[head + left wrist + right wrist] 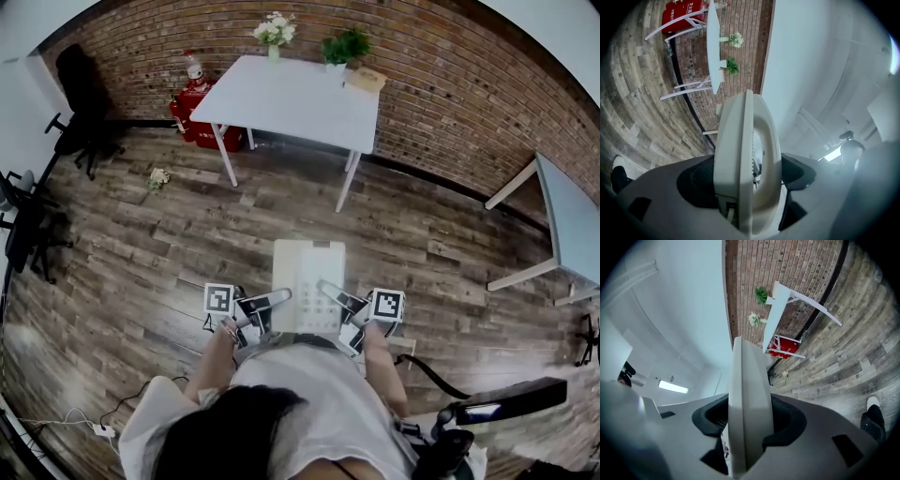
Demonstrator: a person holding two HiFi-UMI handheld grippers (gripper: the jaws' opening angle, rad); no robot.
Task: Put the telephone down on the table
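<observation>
Two tongs share the load: the left tongs [270, 302] is clamped on one side edge of the telephone [307, 281] and the right tongs [336, 295] on the other, each closed only as far as the casing allows, probably because so wide and flat a body would tip in a single grip. It is held roughly level before the person, above the wooden floor [141, 244], well apart from the white counter [281, 103] by the brick wall [450, 84]
</observation>
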